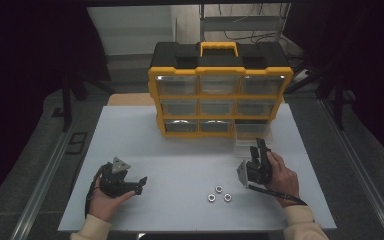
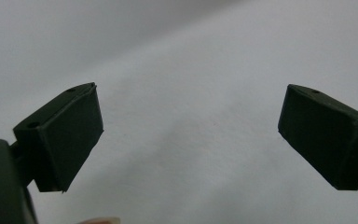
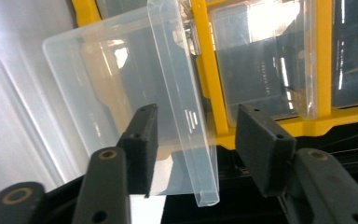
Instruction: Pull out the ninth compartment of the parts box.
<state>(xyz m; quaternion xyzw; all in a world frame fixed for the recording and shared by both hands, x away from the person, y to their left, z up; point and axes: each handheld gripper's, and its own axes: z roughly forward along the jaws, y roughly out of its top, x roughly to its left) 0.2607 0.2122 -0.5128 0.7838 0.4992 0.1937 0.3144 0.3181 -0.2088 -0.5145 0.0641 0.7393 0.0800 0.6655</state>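
A yellow and black organizer [image 1: 220,95] with clear drawers stands at the back of the white table [image 1: 145,145]. Its bottom right drawer [image 1: 247,137] is pulled out toward me. My right gripper [image 1: 256,147] points at that drawer. In the right gripper view the clear front wall [image 3: 186,116] of the drawer [image 3: 102,79] stands between the open jaws of the right gripper [image 3: 196,114], and neither pad presses on it. Three metal nuts [image 1: 219,193] lie on the table left of my right hand. My left gripper [image 1: 141,184] rests low at the front left, open and with nothing in it [image 2: 186,107].
The organizer's other drawers [image 1: 180,106] are pushed in. Dark metal rails [image 1: 45,175] run along both sides of the table. Bare white tabletop lies between my two hands, in front of the organizer.
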